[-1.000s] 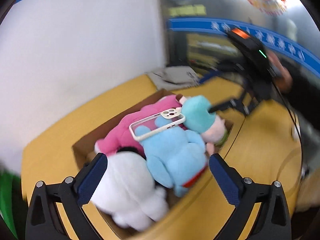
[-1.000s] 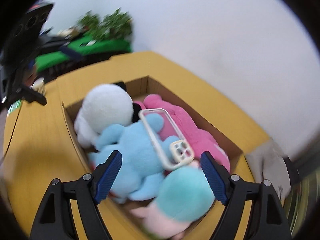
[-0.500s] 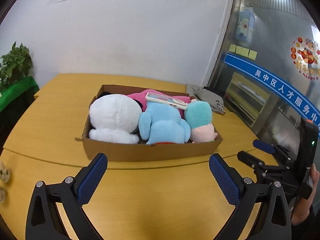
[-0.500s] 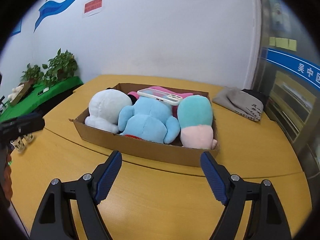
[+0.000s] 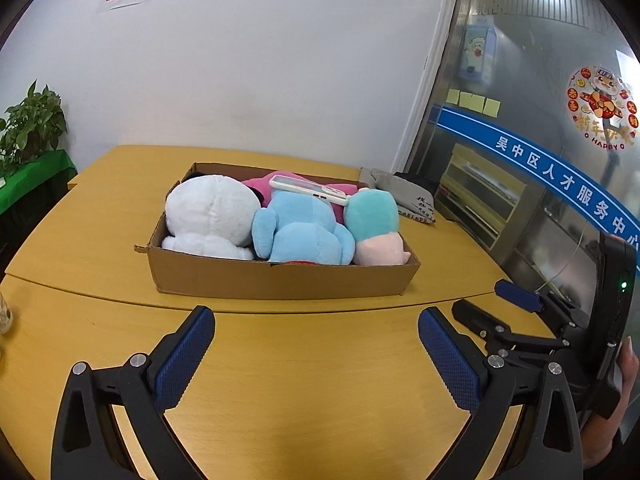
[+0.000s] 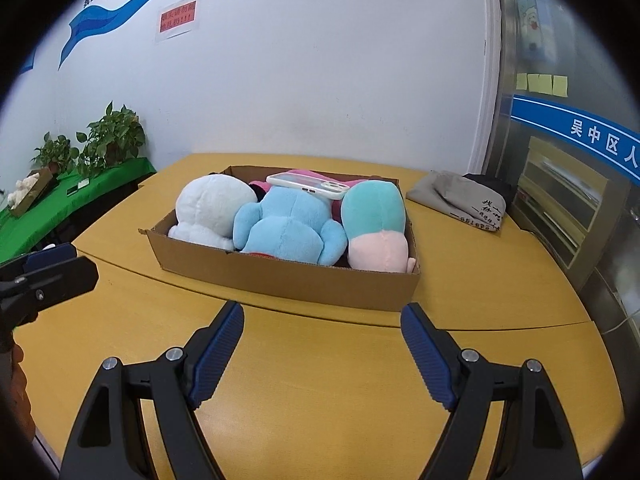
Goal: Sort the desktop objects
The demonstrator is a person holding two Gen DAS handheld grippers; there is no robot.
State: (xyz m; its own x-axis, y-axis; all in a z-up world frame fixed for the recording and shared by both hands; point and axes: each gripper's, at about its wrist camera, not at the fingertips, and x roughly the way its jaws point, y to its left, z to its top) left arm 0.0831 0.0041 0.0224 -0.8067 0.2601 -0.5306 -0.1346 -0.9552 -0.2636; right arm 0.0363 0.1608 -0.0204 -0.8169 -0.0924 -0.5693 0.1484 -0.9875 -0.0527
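A phone case (image 5: pixel 307 189) is lying across plush toys (image 6: pixel 289 224) packed in the cardboard box (image 5: pixel 280 280) on the yellow table (image 5: pixel 312 376). Both the left gripper (image 5: pixel 316 354) and the right gripper (image 6: pixel 322 354) are hovering spread wide, holding nothing. Only the right view is showing the green-clothed side table (image 6: pixel 60 208).

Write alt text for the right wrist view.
A cardboard box on a yellow table holds white, blue and teal-pink plush toys, with a phone case lying on top. The open right gripper is in front, holding nothing.
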